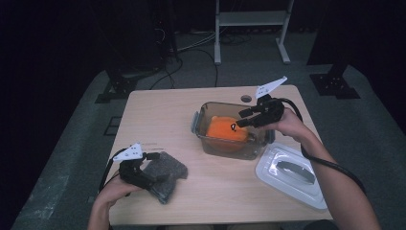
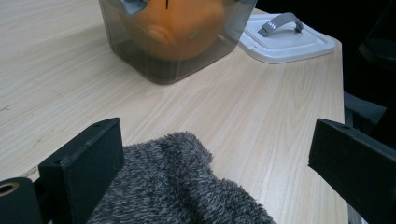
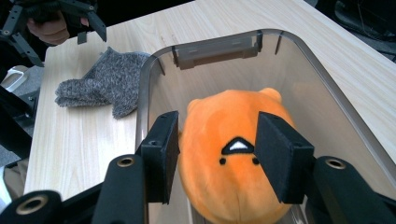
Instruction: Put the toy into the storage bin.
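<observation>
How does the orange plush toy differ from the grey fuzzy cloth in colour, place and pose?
The orange plush toy is bright and rounded; the grey fuzzy cloth is dull, speckled and lies flat. The toy sits inside the clear container; the cloth lies on the bare table. Both are soft and fuzzy.

Orange plush toy [image 1: 226,128]: one
Clear container [image 1: 201,125]: one
White lid [image 1: 287,184]: one
Grey fuzzy cloth [image 1: 167,172]: one
Grippers: two, left gripper [image 1: 154,168] and right gripper [image 1: 243,117]
</observation>
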`<state>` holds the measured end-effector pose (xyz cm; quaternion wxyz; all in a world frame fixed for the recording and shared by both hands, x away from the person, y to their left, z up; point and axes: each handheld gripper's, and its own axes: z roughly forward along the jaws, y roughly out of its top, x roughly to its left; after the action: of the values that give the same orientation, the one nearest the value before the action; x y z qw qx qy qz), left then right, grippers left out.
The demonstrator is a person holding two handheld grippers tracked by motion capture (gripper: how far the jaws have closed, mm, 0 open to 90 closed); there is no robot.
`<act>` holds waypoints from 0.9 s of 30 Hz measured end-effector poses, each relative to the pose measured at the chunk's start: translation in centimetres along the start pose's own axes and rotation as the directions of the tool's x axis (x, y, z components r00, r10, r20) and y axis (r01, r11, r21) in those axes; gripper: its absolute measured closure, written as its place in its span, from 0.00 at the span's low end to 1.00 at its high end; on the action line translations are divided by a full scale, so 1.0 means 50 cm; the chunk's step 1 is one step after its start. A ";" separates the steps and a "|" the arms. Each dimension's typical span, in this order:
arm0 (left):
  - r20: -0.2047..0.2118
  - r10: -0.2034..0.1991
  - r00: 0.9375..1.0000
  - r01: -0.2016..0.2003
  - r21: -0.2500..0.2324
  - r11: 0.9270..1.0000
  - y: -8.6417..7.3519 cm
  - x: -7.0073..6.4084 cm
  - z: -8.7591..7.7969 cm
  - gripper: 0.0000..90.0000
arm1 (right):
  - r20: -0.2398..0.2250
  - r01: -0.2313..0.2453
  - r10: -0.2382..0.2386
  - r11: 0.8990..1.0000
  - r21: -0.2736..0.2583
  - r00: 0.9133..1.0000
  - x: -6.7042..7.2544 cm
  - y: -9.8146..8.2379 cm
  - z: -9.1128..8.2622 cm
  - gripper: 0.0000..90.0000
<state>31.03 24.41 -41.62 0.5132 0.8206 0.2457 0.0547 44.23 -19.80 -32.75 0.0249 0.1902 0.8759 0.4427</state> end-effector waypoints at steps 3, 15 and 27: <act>-0.001 0.001 1.000 -0.001 0.002 1.000 0.000 0.000 0.000 0.03 | 0.005 -0.004 0.004 1.000 -0.013 1.000 0.002 -0.010 -0.014 0.53; 0.002 0.004 1.000 -0.004 0.003 1.000 0.000 -0.001 0.003 0.03 | 0.027 -0.017 0.019 0.998 -0.063 0.999 0.019 -0.056 -0.073 0.48; 0.001 -0.001 1.000 0.001 0.009 1.000 -0.001 -0.002 0.005 0.03 | 0.061 -0.048 0.055 0.993 -0.107 0.997 0.036 -0.120 -0.131 0.45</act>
<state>31.02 24.18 -41.79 0.5096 0.8227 0.2463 0.0529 39.30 -27.37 -33.25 0.0513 0.2253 0.8449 0.4824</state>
